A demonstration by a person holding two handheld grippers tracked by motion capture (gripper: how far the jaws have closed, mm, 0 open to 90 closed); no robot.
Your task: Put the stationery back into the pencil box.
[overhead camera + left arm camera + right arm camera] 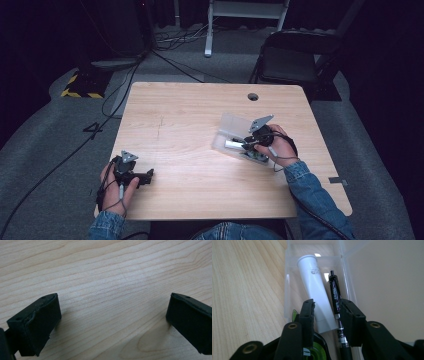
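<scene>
A clear plastic box (226,141) lies right of the table's middle with its lid (234,123) swung open. Inside lie a white tube (315,290) and a black pen (335,293) side by side, and a green and black item (313,350) at the near end. My right gripper (246,144) reaches into the box. Its jaws (327,302) stand apart, with the tube's near end and the pen showing between them; contact is unclear. My left gripper (147,176) rests low at the table's front left, open (113,315) over bare wood.
The wooden table (190,115) has a cable hole (253,96) at the back right. A black chair (295,55) stands behind it, and cables (115,95) run over the grey floor at the left. A small grey tag (337,181) sits at the right edge.
</scene>
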